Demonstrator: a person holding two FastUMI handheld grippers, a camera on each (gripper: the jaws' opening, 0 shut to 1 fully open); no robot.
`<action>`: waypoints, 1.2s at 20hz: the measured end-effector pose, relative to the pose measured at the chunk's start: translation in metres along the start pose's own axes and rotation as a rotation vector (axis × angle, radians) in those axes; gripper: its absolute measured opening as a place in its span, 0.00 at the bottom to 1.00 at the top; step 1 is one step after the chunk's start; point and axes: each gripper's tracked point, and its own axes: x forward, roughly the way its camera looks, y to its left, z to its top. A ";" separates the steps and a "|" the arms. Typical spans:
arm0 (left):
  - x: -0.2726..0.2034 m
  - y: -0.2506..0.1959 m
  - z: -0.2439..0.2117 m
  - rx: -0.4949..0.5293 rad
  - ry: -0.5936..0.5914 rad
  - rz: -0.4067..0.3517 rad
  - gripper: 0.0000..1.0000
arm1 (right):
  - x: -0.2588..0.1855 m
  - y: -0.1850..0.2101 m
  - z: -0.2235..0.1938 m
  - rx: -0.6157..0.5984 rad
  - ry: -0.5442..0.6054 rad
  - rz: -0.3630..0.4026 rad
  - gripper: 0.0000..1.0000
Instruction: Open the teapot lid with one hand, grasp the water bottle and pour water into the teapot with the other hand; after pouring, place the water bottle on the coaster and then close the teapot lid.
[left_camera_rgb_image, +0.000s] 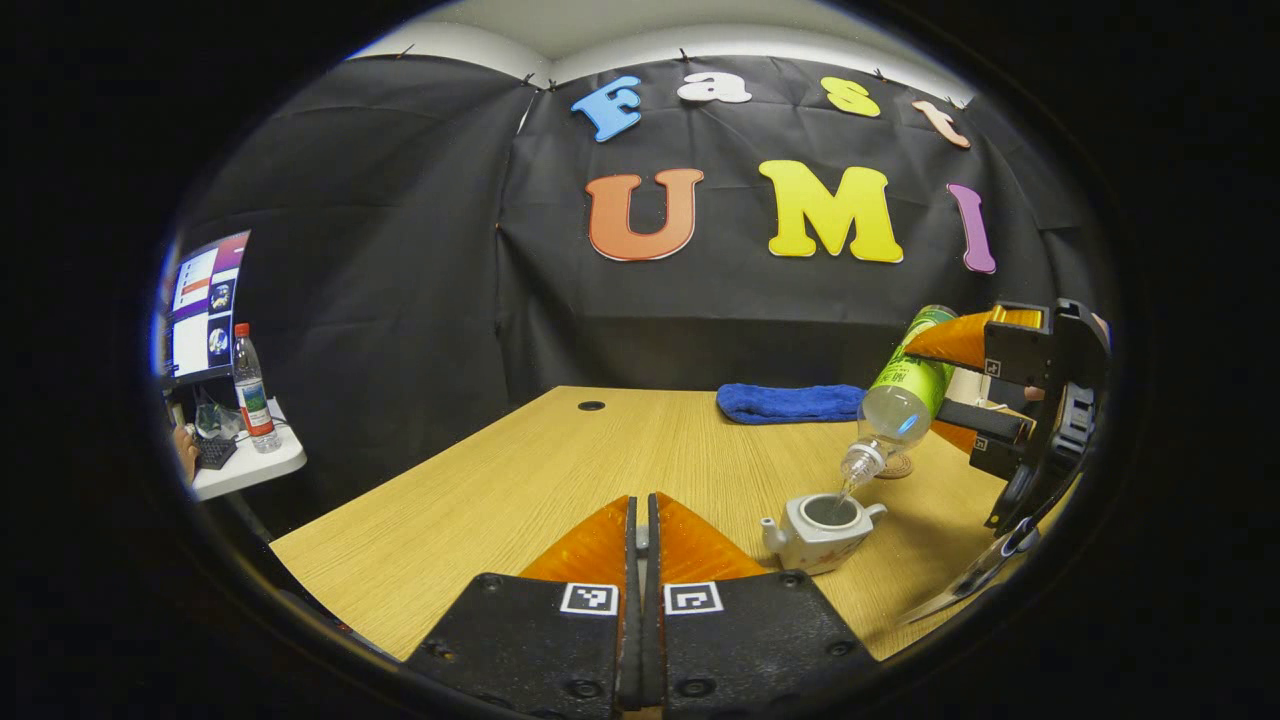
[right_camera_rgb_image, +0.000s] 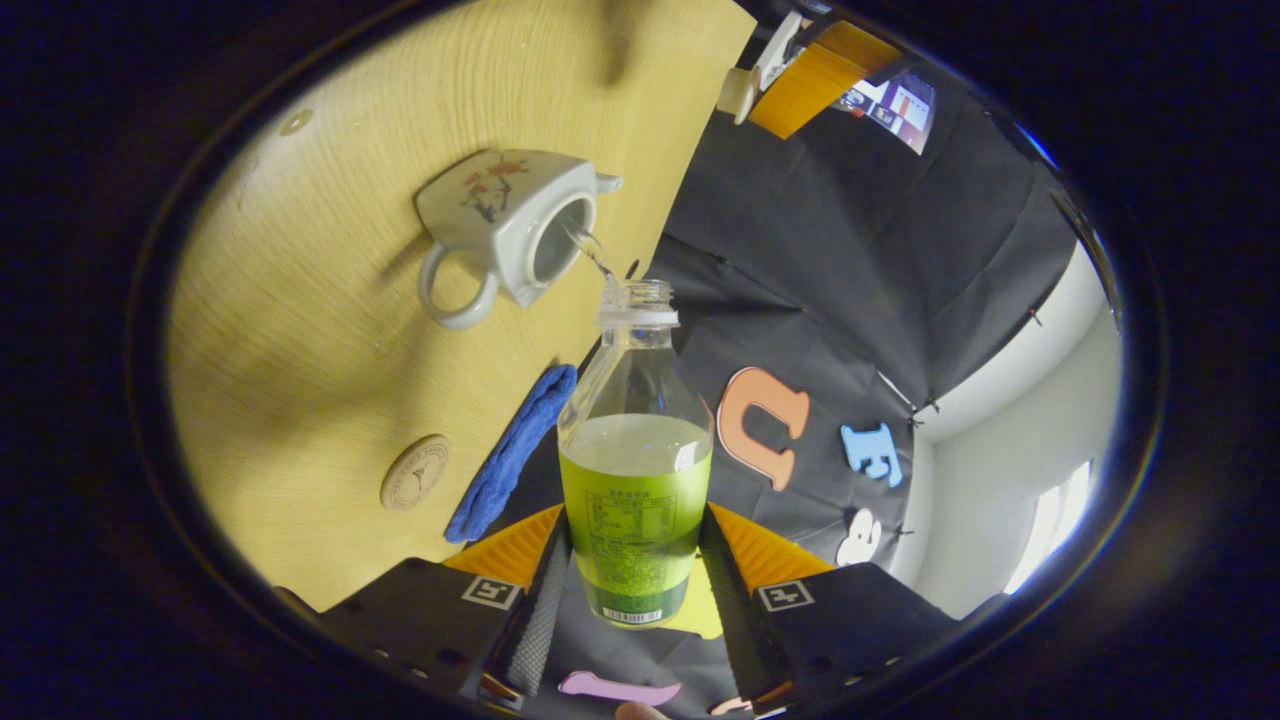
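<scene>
Right gripper: fingers clamped on the water bottle, tipped neck-down over the teapot. A thin stream runs from the bottle mouth into the open pot.

Left gripper: jaws nearly closed; whether they pinch the lid, cannot tell, though a small white piece held aloft in the right gripper view may be it.

Judgement: lid off, pour underway. Remaining: bottle onto the coaster near the blue cloth, then lid back on.
</scene>
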 end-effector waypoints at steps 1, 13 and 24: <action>0.000 -0.001 0.000 0.000 0.001 0.000 0.03 | 0.000 -0.001 0.000 -0.007 -0.002 -0.008 0.72; 0.000 -0.004 0.002 0.003 -0.001 -0.006 0.03 | 0.001 -0.010 -0.001 -0.067 -0.005 -0.043 0.70; -0.002 -0.002 0.004 0.004 -0.008 -0.003 0.03 | -0.002 -0.013 0.003 -0.051 -0.014 -0.047 0.70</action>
